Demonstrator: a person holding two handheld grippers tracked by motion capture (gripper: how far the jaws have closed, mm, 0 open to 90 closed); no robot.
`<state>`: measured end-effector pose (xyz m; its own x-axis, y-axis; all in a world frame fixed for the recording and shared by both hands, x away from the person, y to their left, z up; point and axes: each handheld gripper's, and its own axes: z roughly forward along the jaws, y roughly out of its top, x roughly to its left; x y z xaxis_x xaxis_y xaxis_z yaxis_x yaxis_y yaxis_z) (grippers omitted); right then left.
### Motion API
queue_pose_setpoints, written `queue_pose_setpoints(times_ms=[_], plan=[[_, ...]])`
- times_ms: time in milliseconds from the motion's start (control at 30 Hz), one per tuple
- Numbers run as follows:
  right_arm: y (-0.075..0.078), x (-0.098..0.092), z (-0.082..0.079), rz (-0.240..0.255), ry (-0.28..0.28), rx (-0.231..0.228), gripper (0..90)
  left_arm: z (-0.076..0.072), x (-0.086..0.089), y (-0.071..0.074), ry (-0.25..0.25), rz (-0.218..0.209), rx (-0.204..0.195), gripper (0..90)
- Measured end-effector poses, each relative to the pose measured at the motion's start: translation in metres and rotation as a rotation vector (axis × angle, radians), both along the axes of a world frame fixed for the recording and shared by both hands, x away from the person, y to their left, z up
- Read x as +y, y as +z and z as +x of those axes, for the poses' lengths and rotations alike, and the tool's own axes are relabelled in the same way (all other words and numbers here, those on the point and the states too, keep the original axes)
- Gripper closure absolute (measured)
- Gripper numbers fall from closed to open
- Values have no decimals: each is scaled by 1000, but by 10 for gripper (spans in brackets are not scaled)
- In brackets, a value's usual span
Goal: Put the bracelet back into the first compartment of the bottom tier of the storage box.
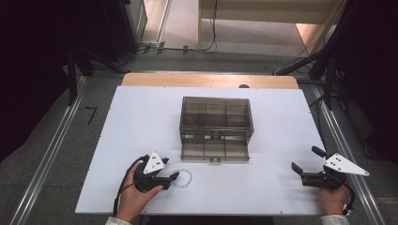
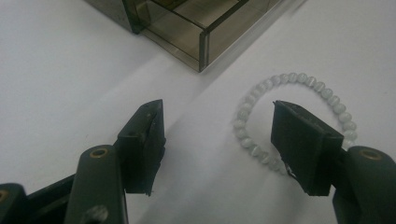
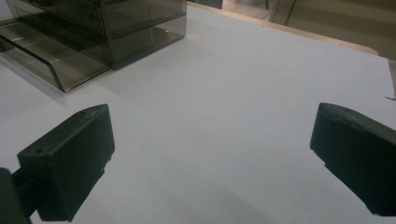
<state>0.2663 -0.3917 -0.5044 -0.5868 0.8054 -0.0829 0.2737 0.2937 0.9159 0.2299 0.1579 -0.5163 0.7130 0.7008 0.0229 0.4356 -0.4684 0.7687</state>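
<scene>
Left claw [image 2: 217, 140] is hovering released, one jaw inside the bracelet [image 2: 294, 119], drawer [image 2: 205, 28] just ahead. Advice: be straddling one bead strand, then clenching gently. Right claw [image 3: 210, 158] is idling released, well apart.

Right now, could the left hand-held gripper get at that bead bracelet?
Probably yes: the left hand-held gripper is open right at the bracelet, one jaw over the ring, and nothing on the white table stands between.
</scene>
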Motion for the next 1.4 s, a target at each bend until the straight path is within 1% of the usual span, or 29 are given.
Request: queue_pose_setpoints(times_ms=[33,167,233,333,400,433,467,500,567,700,733,800,900,933,1033,1200,1233,1267,1300,1333,1367,1400], plan=[[0,0,2,-4,-9,9,0,0,0,0,-1,0,0,378],[0,0,5,-2,-45,40,0,0,0,0,-2,1,1,379],[0,1,5,-4,-48,40,0,0,0,0,-2,0,1,378],[0,0,4,-1,-56,27,0,0,0,0,-2,-4,5,378],[1,-2,5,25,-105,33,0,1,0,0,-2,-3,6,376],[1,-2,5,25,-105,33,0,1,0,0,-2,-3,6,376],[1,-3,5,40,-136,44,0,1,0,0,-3,-3,7,376],[1,-4,6,53,-156,51,0,1,0,0,-3,-3,7,376],[1,-6,7,70,-158,58,0,1,0,0,-3,-3,8,376],[1,-2,6,28,-141,46,0,1,0,0,-5,-5,11,380],[1,-2,6,28,-141,46,0,1,0,0,-6,-2,12,380],[1,-3,7,42,-132,49,0,1,0,0,-10,2,14,402],[1,-4,7,47,-117,51,0,1,0,0,-12,-4,15,426],[1,-5,7,57,-111,54,0,1,0,0,-13,-5,15,446],[1,-4,7,50,-108,64,0,1,0,0,-18,-5,15,494],[1,-3,8,40,-98,72,0,1,0,0,-24,-6,14,536],[1,-3,9,35,-100,75,0,0,-1,0,-35,-3,10,568],[1,-3,9,35,-100,75,0,0,-1,0,-35,-3,10,603],[1,-2,9,31,-100,75,0,0,-2,0,-43,-3,8,603],[0,-2,9,30,-100,71,0,-1,-3,0,-49,1,4,678],[0,-2,8,30,-99,69,0,-1,-4,0,-57,2,4,710],[0,-2,8,30,-99,69,0,-1,-4,0,-60,1,7,710]])
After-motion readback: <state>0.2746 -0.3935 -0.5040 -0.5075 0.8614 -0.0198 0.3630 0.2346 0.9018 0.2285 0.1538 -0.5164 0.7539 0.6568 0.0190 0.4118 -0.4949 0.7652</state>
